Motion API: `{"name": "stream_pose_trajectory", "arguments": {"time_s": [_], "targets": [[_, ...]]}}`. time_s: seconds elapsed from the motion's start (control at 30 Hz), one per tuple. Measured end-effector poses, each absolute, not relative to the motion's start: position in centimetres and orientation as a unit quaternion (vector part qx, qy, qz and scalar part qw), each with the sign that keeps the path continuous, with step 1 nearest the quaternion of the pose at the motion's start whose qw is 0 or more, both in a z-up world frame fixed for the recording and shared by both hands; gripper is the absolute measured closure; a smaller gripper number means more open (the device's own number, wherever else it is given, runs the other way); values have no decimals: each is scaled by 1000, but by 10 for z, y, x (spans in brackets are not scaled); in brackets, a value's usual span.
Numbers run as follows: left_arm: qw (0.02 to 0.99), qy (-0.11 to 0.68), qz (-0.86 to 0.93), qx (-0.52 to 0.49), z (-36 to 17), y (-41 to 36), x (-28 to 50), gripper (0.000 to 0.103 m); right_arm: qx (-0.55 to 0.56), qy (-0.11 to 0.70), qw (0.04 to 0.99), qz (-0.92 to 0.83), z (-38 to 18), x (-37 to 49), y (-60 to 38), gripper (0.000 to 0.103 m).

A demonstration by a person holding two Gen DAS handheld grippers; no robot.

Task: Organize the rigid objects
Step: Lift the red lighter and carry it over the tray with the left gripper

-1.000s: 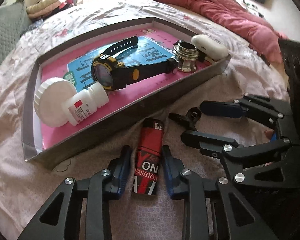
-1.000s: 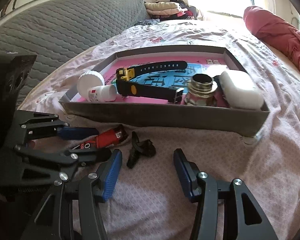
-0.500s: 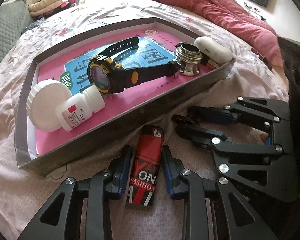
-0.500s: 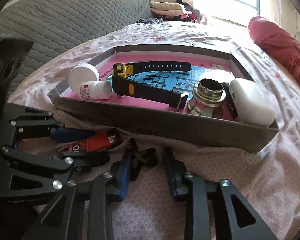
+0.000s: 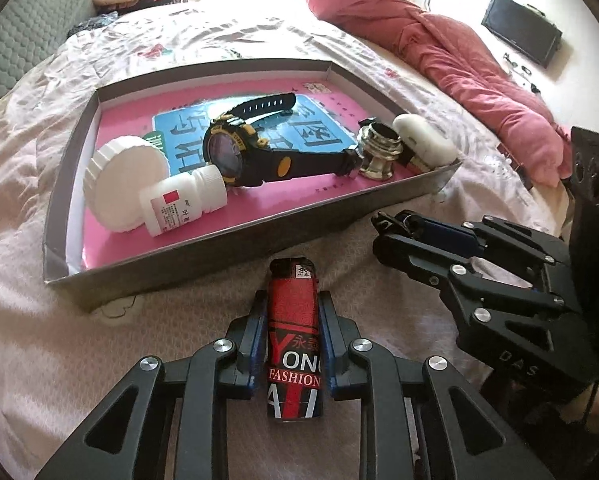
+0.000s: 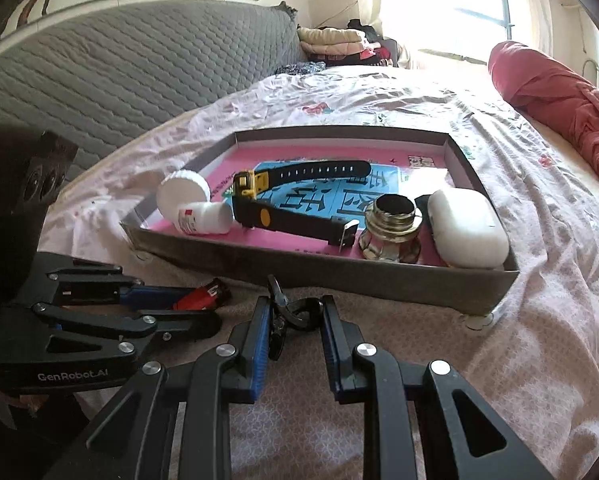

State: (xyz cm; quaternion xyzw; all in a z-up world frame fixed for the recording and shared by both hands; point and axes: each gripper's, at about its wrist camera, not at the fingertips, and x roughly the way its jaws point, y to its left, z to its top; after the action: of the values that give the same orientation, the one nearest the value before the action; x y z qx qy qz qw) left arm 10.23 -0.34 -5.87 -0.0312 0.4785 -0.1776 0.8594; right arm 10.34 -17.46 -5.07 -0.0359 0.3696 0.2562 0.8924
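A red and black lighter (image 5: 293, 360) lies on the pink bedsheet in front of the grey tray (image 5: 219, 248). My left gripper (image 5: 293, 304) is closing on it, and its blue pads press both sides of the lighter. To the right, my right gripper (image 5: 395, 232) is shut on a small black clip (image 6: 283, 316), which sticks up between its fingers (image 6: 259, 320). In the right wrist view my left gripper (image 6: 207, 308) shows at the left with the lighter (image 6: 201, 298) in it. The tray (image 6: 339, 276) stands just beyond both grippers.
In the tray lie a black and yellow watch (image 5: 239, 152), a white pill bottle (image 5: 183, 208), a white round lid (image 5: 119, 184), a metal fitting (image 5: 379, 156) and a white case (image 5: 423, 144). A red quilt (image 5: 459, 64) lies at the far right, a grey headboard (image 6: 119, 72) behind.
My right gripper went from open around the black clip to shut on it. My left gripper's pads closed in against the lighter, and the left view rolled a little.
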Motion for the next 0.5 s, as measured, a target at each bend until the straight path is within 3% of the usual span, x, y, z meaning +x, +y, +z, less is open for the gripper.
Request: {"name": "stream_pose_trajectory", "arguments": {"time_s": [0.5], "targets": [[880,442,-162,-59,-18,18,83,80,-29,342,905,253,-32,88,-184,79]]}}
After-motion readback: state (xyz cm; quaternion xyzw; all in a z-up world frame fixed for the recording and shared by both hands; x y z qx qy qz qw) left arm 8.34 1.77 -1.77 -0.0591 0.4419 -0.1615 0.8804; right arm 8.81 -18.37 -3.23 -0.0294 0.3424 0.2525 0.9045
